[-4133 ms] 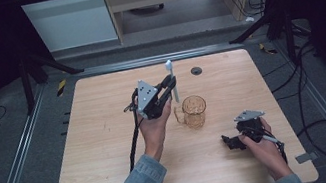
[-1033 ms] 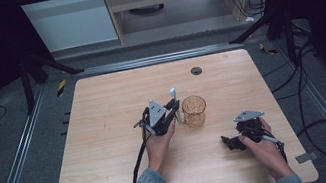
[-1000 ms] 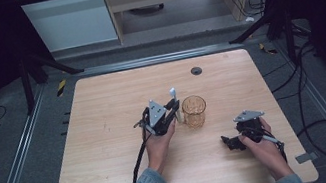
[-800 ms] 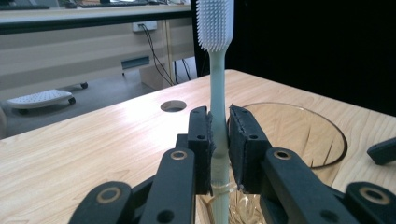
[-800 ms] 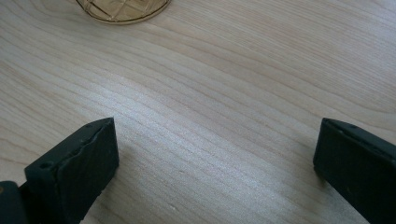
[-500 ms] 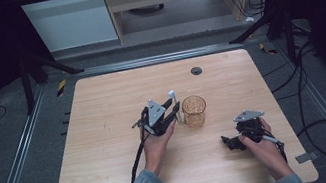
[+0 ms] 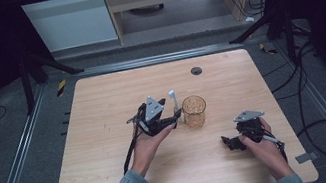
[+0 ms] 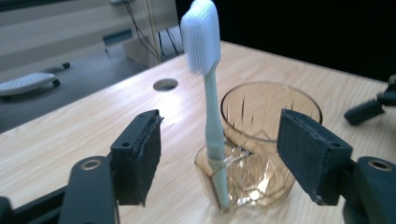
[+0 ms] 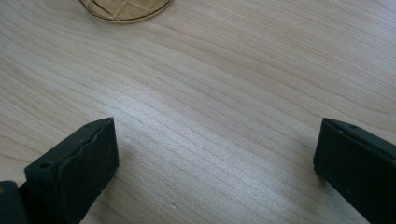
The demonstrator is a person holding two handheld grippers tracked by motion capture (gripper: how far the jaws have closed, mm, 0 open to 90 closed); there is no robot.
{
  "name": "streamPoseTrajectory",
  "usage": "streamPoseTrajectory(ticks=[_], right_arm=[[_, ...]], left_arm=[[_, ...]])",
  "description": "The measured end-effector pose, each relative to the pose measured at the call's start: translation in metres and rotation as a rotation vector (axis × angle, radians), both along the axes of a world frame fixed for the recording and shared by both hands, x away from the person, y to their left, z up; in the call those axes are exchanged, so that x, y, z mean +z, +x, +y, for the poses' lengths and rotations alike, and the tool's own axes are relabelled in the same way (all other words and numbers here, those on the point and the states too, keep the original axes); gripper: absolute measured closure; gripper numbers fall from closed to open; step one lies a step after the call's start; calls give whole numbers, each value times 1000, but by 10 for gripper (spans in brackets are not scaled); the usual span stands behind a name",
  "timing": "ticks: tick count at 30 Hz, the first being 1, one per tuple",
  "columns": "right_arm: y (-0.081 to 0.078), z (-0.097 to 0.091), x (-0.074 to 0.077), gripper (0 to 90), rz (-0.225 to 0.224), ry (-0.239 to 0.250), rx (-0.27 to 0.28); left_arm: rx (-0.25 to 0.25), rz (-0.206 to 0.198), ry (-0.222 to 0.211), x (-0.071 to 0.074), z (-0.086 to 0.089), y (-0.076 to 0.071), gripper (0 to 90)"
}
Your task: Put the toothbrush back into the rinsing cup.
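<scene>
A pale mint-green plastic toothbrush with white bristles [image 8: 208, 100] stands almost upright near the centre of the left gripper view, its handle foot set against the near wall of an amber cut-glass tumbler [image 8: 261, 154]; whether the foot sits inside the glass or just outside it cannot be told. The left gripper [image 8: 219, 161] frames the brush, its two black jaws standing apart on either side of the handle, pads clear of it; the jaws have just been opening, and the brush stands between them untouched. In the high view the same left gripper [image 7: 173, 116] sits at mid-frame on the light wooden table [image 7: 102, 102], just left of the tumbler [image 7: 194, 111], with the toothbrush [image 7: 173, 101] rising between them. At lower right of that frame the right gripper [image 7: 228, 142] rests low over the tabletop, well apart from the glass. The right gripper view shows its jaws spread wide over bare wood grain, nothing between them, the tumbler's base [image 9: 123, 10] at the upper left edge.
</scene>
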State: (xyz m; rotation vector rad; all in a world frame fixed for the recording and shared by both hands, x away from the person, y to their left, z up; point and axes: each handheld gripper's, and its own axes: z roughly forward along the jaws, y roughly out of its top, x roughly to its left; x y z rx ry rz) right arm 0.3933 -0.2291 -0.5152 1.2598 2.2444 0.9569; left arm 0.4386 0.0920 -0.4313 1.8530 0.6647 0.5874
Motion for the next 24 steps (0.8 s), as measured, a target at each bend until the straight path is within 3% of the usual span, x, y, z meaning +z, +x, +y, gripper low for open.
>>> streamPoseTrajectory(ticks=[1, 4, 6, 8, 12, 13, 15, 24], right_arm=[[0, 0, 0, 4, 1, 0, -1], [0, 0, 0, 4, 1, 0, -1], [0, 0, 0, 4, 1, 0, -1], [0, 0, 0, 4, 1, -1, 0], [0, 0, 0, 4, 1, 0, -1], [0, 0, 0, 4, 0, 1, -1], [0, 0, 0, 4, 1, 0, -1], [0, 0, 0, 4, 2, 1, -2]], left_arm=[[10, 14, 25, 3, 2, 1, 284], [15, 31, 38, 6, 3, 2, 263], [13, 70, 80, 10, 5, 6, 226], [21, 80, 102, 11, 7, 7, 204], [19, 122, 111, 13, 10, 9, 174], [25, 141, 139, 12, 11, 11, 160], [26, 157, 154, 12, 12, 11, 148], [36, 213, 172, 14, 19, 16, 115]])
